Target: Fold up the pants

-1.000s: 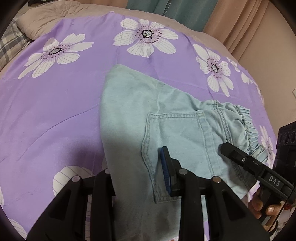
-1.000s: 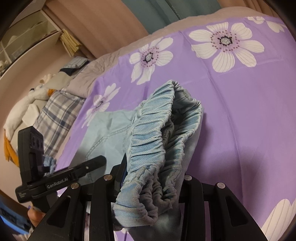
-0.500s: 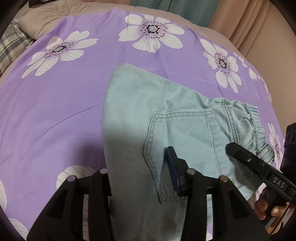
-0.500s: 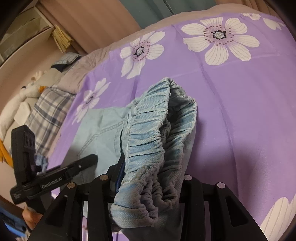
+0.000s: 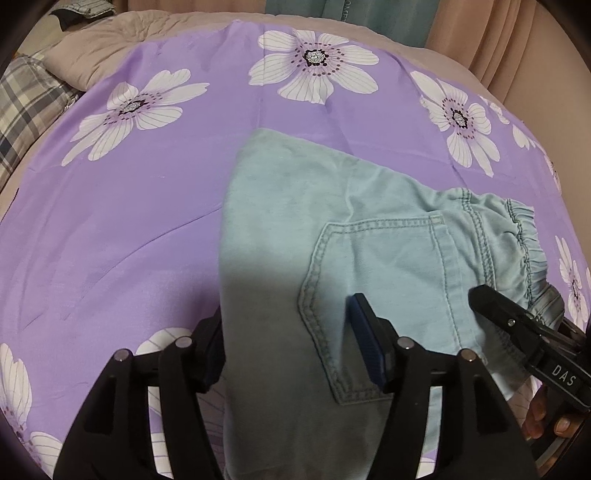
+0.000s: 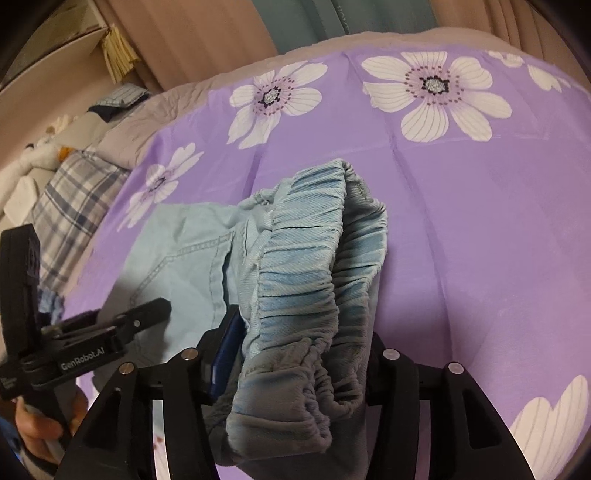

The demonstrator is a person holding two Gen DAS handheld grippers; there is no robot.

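Light blue denim pants lie folded on a purple flowered bedsheet, back pocket up. My left gripper is shut on the near folded edge of the pants, cloth filling the jaws. My right gripper is shut on the bunched elastic waistband, which stands up between its fingers. The right gripper also shows in the left wrist view at the waistband end, and the left gripper shows in the right wrist view.
The sheet covers a bed with a beige quilt beyond it. A plaid pillow and piled bedding lie to the left. Curtains hang behind the bed. A wall is close on the right.
Both grippers have pulled back toward the near side with the pants still held. The pants have slid a little nearer on the sheet; the grips are unchanged.
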